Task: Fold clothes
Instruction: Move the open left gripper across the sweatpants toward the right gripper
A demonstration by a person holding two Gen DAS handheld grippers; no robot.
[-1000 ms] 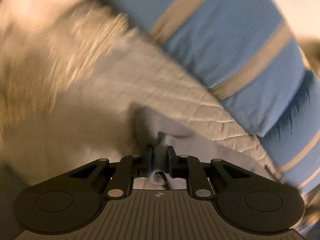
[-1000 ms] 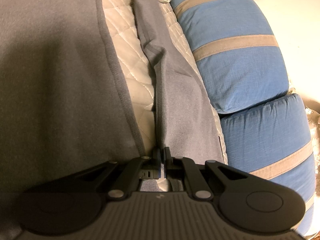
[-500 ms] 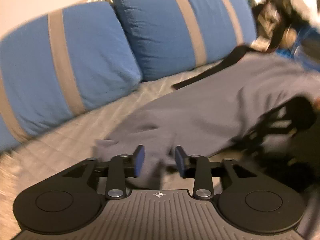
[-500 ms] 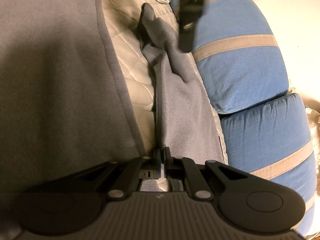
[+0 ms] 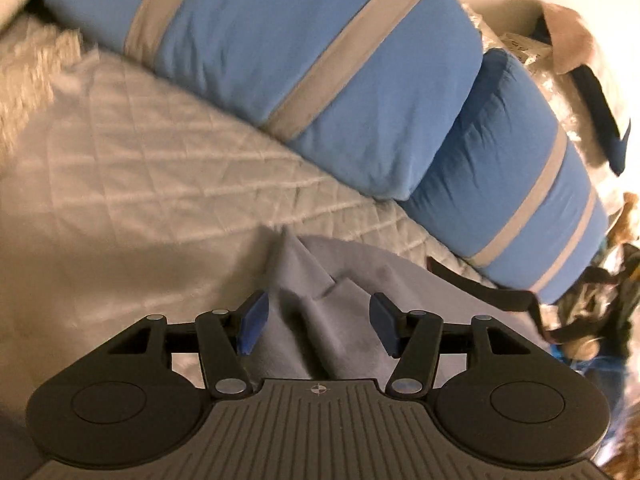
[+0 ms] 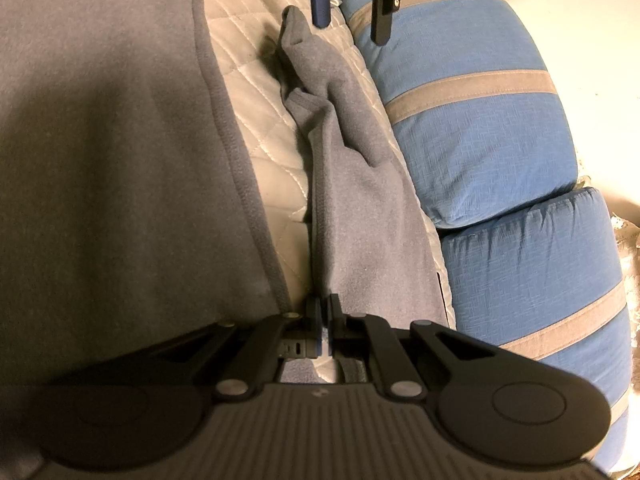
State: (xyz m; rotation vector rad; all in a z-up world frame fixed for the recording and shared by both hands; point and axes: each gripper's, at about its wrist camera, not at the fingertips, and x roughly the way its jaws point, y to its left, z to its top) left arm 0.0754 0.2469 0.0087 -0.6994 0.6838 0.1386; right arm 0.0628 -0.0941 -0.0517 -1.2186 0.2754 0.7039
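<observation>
A grey fleece garment lies on the quilted cream cover point(image 6: 256, 92). Its wide body point(image 6: 112, 160) fills the left of the right wrist view, and a long narrow part point(image 6: 360, 184) runs away beside the pillows. My right gripper point(image 6: 323, 312) is shut on the near end of that narrow part. The far end point(image 5: 320, 304) lies crumpled on the cover. My left gripper point(image 5: 316, 312) hovers over it with jaws opening, and the pads do not press the cloth. In the right wrist view the left gripper point(image 6: 351, 16) hangs just above the far end.
Two blue pillows with grey stripes point(image 5: 320, 60) point(image 6: 472, 120) line the far side of the cover. A dark strap point(image 5: 480, 292) and a jumble of bags and clutter point(image 5: 600, 300) lie at the right. A pale wall point(image 6: 592, 20) stands behind the pillows.
My left gripper let go of the far end of the narrow part, opened wide and drew back. The freed end dropped crumpled onto the cover. The right gripper kept still.
</observation>
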